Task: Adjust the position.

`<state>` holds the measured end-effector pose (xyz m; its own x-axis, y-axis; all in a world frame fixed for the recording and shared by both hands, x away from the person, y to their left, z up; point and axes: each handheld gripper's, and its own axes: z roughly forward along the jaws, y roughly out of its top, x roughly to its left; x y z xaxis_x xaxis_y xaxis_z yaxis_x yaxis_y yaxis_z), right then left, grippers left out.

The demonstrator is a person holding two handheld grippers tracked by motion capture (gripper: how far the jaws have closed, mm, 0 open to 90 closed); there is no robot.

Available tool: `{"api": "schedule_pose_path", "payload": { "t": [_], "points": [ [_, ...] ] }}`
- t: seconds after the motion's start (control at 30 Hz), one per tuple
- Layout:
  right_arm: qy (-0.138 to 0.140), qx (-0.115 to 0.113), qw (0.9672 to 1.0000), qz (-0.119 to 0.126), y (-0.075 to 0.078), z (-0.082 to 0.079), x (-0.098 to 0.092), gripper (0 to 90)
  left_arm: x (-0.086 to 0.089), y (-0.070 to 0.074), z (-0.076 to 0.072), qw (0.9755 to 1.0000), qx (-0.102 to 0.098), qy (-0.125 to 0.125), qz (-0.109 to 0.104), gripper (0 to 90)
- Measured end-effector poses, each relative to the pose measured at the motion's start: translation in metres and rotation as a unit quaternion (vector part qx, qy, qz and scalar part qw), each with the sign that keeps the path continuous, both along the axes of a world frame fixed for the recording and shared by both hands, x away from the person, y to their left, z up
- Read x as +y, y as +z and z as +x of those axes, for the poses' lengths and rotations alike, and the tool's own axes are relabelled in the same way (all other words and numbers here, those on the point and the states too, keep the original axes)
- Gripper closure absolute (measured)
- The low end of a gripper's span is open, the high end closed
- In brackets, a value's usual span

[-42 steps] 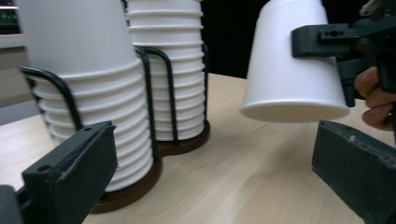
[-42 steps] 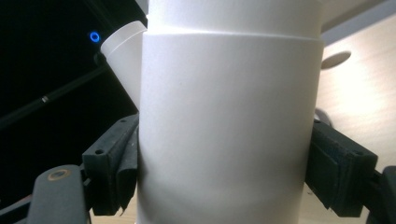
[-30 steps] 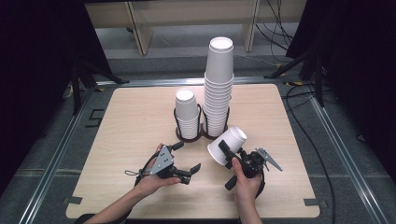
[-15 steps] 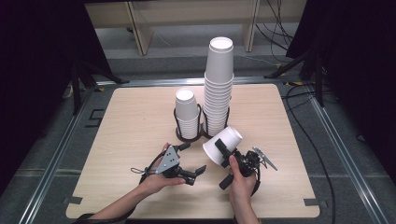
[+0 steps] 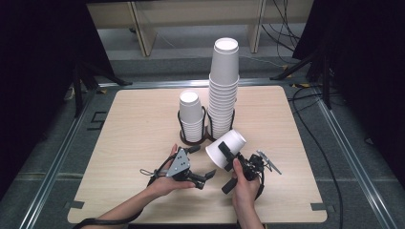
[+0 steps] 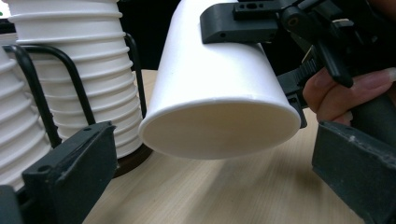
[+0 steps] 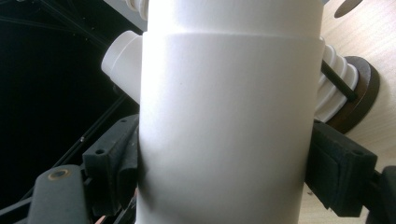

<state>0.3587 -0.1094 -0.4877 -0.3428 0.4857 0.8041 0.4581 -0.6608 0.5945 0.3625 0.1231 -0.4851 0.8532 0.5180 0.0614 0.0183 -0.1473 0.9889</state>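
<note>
Light wood desk (image 5: 133, 129), metal-framed edge. Black wire cup holder (image 5: 206, 125) with dark round base mid-desk, holding two stacks: short stack of white paper cups (image 5: 191, 116) on left, tall stack of white paper cups (image 5: 223, 87) on right, touching side by side. Grey floor (image 5: 353, 109) around; black cables (image 5: 305, 109) trailing at right. Wooden shelf unit (image 5: 191, 14) behind desk.
</note>
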Motion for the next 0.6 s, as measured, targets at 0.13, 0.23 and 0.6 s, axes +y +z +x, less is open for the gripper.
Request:
{"api": "schedule_pose_path", "payload": {
  "t": [0.13,0.23,0.6],
  "points": [
    [-0.005,0.003,1.0,-0.002,0.0,0.0,0.002,20.4,-0.004,-0.002,0.0,0.9999,0.011,-0.002,0.003,0.0],
    [-0.002,0.004,1.0,-0.004,-0.001,0.0,0.003,20.4,-0.006,-0.001,0.002,1.0,0.008,-0.002,0.004,0.0],
    [0.005,0.006,1.0,0.005,-0.002,-0.002,0.006,20.4,-0.012,-0.003,0.006,0.9999,-0.002,-0.002,0.014,0.0]
  ]
}}
